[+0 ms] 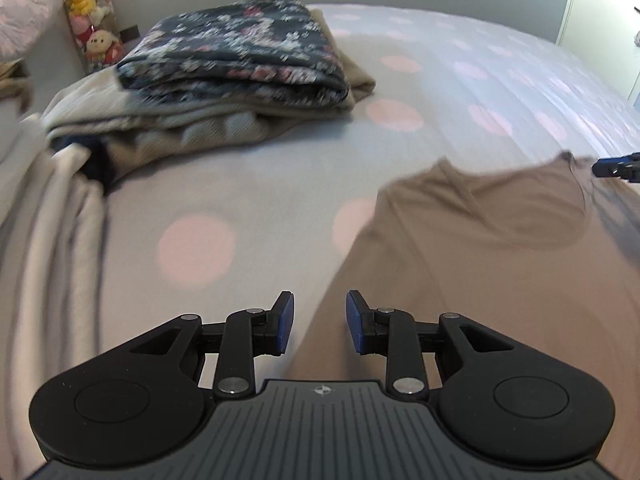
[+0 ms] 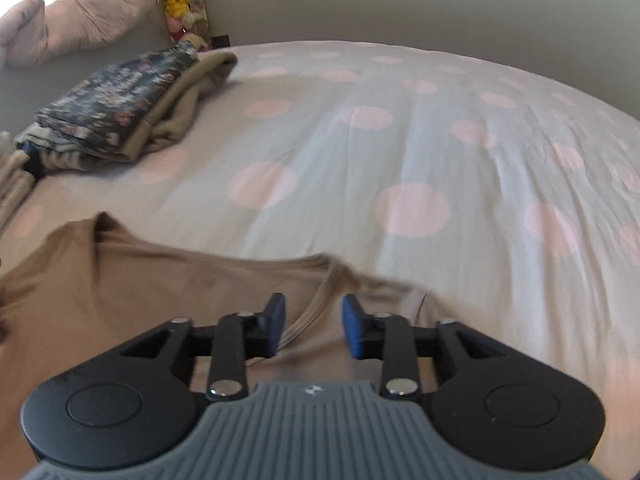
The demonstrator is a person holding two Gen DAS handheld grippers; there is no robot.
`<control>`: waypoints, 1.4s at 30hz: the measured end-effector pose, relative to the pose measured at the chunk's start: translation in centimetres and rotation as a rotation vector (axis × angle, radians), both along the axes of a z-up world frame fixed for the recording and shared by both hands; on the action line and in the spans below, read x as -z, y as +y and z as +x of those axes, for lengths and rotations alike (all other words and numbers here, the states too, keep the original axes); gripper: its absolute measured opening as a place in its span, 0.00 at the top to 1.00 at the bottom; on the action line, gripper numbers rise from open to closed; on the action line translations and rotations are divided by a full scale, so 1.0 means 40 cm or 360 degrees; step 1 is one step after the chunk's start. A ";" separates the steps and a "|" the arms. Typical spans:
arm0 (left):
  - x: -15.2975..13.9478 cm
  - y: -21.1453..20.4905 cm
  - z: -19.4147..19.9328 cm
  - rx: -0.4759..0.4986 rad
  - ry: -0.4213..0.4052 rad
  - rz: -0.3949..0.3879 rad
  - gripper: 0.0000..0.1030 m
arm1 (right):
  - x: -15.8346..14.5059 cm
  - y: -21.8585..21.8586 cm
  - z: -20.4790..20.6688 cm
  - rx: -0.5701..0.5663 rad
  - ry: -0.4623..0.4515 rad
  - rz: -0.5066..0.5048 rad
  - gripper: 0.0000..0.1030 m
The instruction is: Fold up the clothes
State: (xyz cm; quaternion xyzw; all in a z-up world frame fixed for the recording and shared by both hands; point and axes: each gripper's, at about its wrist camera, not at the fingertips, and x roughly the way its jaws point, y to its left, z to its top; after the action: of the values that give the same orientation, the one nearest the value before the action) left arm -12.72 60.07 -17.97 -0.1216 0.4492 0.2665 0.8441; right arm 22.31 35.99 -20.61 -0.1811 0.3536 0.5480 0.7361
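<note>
A tan garment [image 1: 480, 248] lies flat on the bed, and its far edge [image 2: 160, 264] shows in the right wrist view too. My left gripper [image 1: 320, 322] hovers over the garment's left edge, open, with nothing between its blue pads [image 1: 286, 320]. Over the garment's far right part, my right gripper [image 2: 314, 326] is also open and clear of the cloth, a seam running under its gap. The right gripper's tip [image 1: 618, 166] pokes in at the right edge of the left wrist view.
A pile of folded clothes, a dark floral piece [image 1: 240, 52] on beige ones [image 1: 160, 120], sits at the back left [image 2: 116, 100]. The bedsheet [image 2: 400, 152] is pale blue with pink dots. Pale grey cloth [image 1: 52, 232] lies at the left, pillows [image 2: 76, 20] and plush toys [image 1: 92, 12] behind.
</note>
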 end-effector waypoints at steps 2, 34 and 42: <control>-0.014 -0.024 -0.045 0.0015 0.0049 -0.0005 0.73 | -0.008 -0.050 -0.052 -0.0012 0.0059 -0.0003 0.62; 0.058 -0.183 -0.442 -0.0481 0.0401 -0.0486 0.96 | 0.011 -0.442 -0.506 0.0106 0.0089 0.0145 0.30; -0.164 -0.170 -0.454 -0.0462 0.0172 -0.0321 1.00 | 0.012 -0.441 -0.507 0.0098 0.0098 0.0144 0.30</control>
State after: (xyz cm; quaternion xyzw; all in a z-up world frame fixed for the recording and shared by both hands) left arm -30.89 53.27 -11.42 -0.2548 0.4961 0.3452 0.7549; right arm 2.01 18.33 -21.10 -0.1196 0.3563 0.5458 0.7489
